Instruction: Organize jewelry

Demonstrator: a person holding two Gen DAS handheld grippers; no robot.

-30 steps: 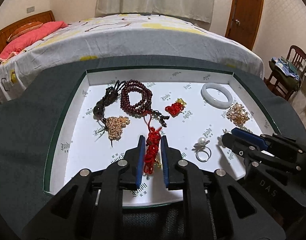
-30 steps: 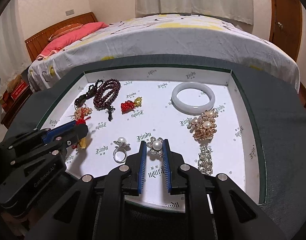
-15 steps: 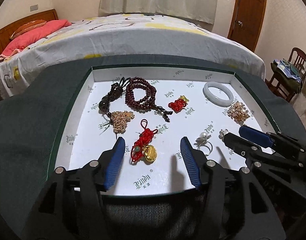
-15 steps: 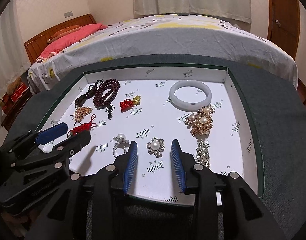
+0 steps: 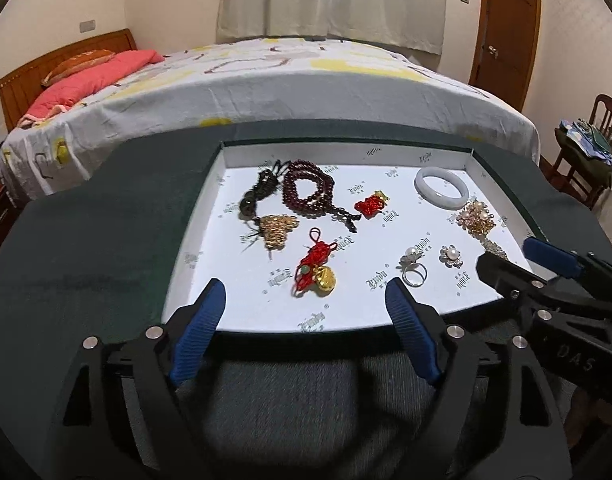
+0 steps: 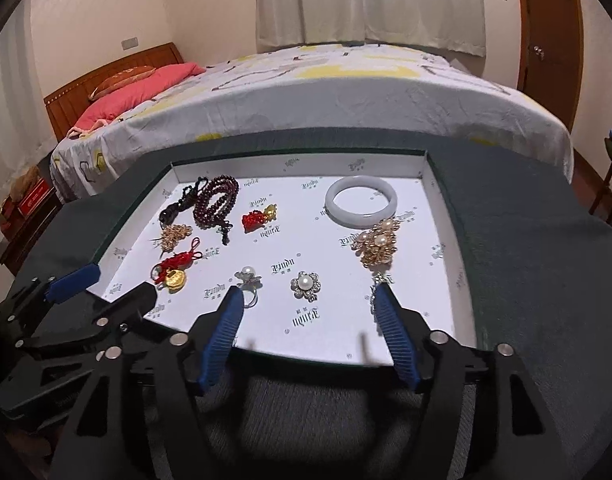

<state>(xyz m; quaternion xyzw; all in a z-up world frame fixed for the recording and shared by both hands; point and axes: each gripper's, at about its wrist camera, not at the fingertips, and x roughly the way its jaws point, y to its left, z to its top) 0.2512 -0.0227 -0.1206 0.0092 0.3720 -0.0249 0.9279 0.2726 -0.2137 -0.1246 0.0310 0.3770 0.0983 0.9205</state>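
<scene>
A white-lined tray (image 5: 210,248) holds the jewelry. My left gripper (image 5: 304,288) hangs over the tray's near edge, its jaws opening with nothing between the pads. A red knot charm with a gold pendant (image 5: 315,268) lies on the lining just ahead of it. My right gripper (image 6: 309,292) is also opening and holds nothing. The pearl flower brooch (image 6: 305,285) lies on the tray just beyond its fingertips. A pearl ring (image 6: 248,280) sits by its left finger. Farther back lie a white bangle (image 6: 359,220) and dark red beads (image 5: 296,200).
A gold pearl cluster (image 6: 377,246), a small red-gold charm (image 5: 370,205) and a gold tassel piece (image 5: 278,230) also lie in the tray. The tray rests on a dark green cloth (image 5: 86,240). Behind it stands a bed (image 5: 306,80), and a chair (image 5: 593,148) at the right.
Both grippers went from shut to wide open and drew back and up. The left let go of the red knot charm, the right of the pearl flower brooch; both lie on the tray.
</scene>
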